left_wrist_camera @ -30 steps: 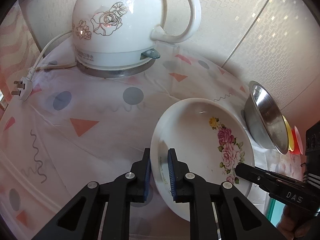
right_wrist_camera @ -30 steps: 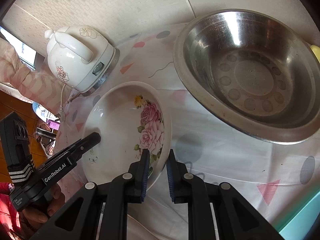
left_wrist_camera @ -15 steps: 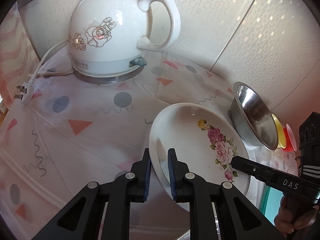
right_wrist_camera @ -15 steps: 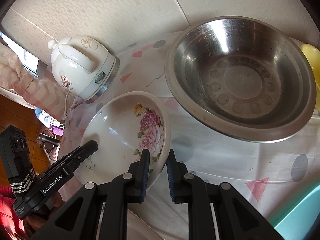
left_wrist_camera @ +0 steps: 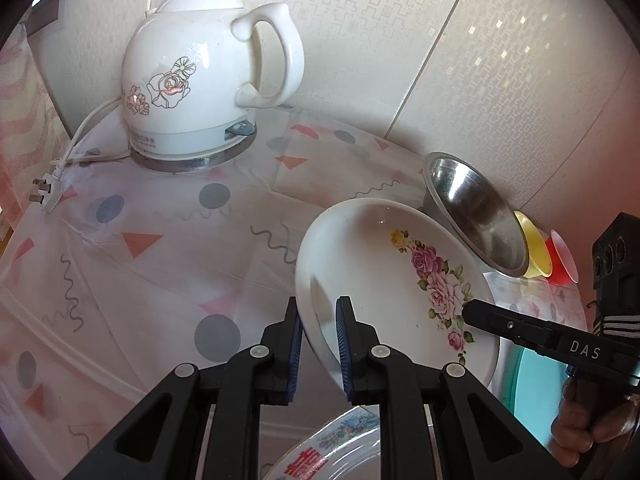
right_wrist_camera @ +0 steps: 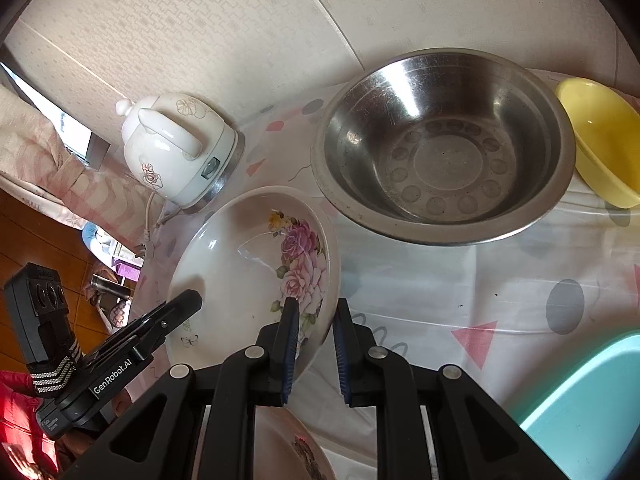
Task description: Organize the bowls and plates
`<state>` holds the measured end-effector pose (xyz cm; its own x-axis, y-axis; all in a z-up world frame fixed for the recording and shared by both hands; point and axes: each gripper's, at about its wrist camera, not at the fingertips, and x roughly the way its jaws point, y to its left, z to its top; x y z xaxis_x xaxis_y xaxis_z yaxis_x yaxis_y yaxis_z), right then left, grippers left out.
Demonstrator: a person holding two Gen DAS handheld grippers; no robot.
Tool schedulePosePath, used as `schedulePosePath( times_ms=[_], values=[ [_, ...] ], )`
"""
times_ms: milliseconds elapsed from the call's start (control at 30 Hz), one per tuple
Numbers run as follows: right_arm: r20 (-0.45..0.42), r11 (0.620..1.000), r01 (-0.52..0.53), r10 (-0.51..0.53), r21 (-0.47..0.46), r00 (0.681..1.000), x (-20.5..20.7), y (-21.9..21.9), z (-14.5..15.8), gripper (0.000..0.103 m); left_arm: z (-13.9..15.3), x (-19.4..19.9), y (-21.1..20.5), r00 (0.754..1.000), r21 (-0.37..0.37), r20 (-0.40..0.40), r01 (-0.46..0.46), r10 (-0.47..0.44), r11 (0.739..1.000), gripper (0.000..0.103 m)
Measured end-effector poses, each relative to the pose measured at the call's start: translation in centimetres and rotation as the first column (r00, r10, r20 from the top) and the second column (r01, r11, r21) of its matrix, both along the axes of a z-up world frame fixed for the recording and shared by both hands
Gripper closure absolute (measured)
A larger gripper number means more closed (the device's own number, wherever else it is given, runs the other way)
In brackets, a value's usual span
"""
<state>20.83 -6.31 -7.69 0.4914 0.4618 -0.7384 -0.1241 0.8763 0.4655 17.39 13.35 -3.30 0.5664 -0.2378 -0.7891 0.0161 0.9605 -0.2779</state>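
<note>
Both grippers pinch opposite rims of the rose plate [left_wrist_camera: 400,276], lifted beside the steel bowl [right_wrist_camera: 444,148]: left gripper [left_wrist_camera: 318,344]; right gripper [right_wrist_camera: 314,344]; only the left view shows the red cup [left_wrist_camera: 562,258].

left gripper [left_wrist_camera: 318,342]: jaws clamped on plate [left_wrist_camera: 384,264] rim | right gripper [right_wrist_camera: 314,344]: jaws clamped on opposite rim, plate held tilted

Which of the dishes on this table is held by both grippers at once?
The rose-patterned white plate: the left gripper and right gripper clamp opposite rims. The steel bowl and yellow bowl sit untouched.
</note>
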Motion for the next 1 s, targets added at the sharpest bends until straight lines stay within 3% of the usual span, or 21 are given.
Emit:
schedulePosePath(
  times_ms=[533, 767, 1000],
  values=[
    [0.057, 0.998, 0.051, -0.053, 0.036, 0.997, -6.6, -5.4, 1.7, 0.086, 2.5, -4.7, -5.6, 0.992, -0.011, 0.062, 0.109, -0.108, 0.994, 0.087],
    [0.075, 0.993, 0.113, -0.114, 0.029, 0.991, -10.9, -10.2, 2.2, 0.086, 3.2, -7.6, -10.7, 0.972, -0.005, 0.081, 0.222, -0.221, 0.975, 0.087],
    [0.063, 0.981, 0.192, -0.193, 0.020, 0.979, -15.7, -14.7, 0.8, 0.086, 2.5, -9.9, -15.9, 0.942, 0.018, 0.064, 0.329, -0.329, 0.944, 0.086]
  ],
)
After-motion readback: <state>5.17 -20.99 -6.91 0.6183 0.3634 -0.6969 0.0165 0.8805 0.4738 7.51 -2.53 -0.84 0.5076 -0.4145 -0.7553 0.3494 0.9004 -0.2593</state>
